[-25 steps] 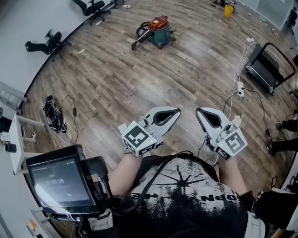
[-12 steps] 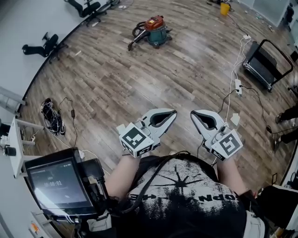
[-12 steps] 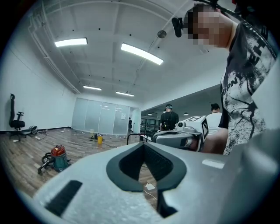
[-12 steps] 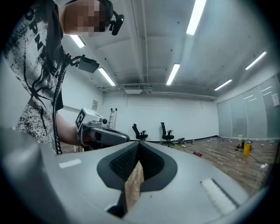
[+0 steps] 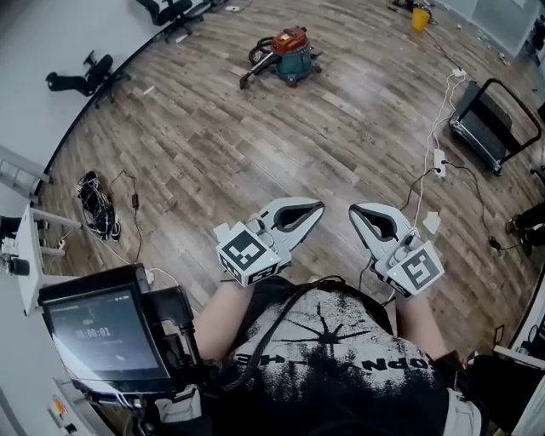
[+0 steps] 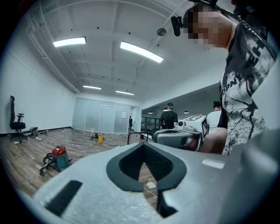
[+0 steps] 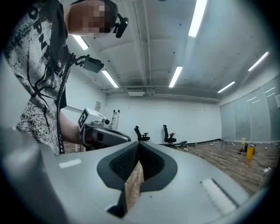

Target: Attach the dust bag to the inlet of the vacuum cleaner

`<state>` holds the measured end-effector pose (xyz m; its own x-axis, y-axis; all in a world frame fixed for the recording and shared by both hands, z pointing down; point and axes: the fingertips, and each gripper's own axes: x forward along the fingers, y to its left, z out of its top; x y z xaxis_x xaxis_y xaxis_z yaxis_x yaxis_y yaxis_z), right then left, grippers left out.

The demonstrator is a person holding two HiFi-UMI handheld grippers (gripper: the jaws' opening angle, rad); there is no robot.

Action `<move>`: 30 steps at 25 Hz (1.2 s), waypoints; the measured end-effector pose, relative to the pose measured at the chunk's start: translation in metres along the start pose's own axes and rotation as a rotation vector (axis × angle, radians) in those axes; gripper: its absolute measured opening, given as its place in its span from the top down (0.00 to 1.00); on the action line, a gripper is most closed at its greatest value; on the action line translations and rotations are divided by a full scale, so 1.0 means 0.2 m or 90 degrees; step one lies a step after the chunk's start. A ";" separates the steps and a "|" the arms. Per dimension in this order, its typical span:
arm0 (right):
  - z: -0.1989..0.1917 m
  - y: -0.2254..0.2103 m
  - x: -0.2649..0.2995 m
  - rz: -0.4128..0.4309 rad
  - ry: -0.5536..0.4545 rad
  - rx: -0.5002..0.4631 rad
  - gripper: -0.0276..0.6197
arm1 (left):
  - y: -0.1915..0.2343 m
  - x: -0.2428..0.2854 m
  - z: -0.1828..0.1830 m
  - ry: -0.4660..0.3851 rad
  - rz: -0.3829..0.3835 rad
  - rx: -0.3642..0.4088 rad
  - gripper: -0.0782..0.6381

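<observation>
We are at the approach step: our left gripper (image 5: 318, 206) and right gripper (image 5: 353, 210) are clenched, empty. The vacuum cleaner (image 5: 288, 53) sits well away across the floor (image 5: 255, 153) (dust bag unseen). Next, we should probably walk over.

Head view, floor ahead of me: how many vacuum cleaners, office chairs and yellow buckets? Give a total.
vacuum cleaner: 1
office chairs: 2
yellow bucket: 1
Total: 4
</observation>
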<state>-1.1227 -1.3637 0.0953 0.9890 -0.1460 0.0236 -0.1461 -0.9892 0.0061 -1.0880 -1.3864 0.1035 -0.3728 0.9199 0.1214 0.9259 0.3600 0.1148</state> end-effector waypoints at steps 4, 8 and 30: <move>0.01 -0.03 0.01 0.004 -0.005 -0.002 0.95 | 0.03 0.00 0.02 0.006 0.000 0.000 0.89; 0.03 -0.07 0.03 -0.006 -0.026 0.001 0.95 | 0.06 0.03 0.01 0.019 -0.018 0.004 0.89; 0.14 -0.86 0.91 -0.141 -0.001 -0.039 0.95 | 1.18 0.39 0.16 0.021 -0.227 0.016 0.89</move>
<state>-0.9174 -1.2200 0.0702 0.9971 0.0744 0.0129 0.0733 -0.9948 0.0711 -0.8961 -1.2240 0.1089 -0.6746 0.7300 0.1099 0.7378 0.6620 0.1317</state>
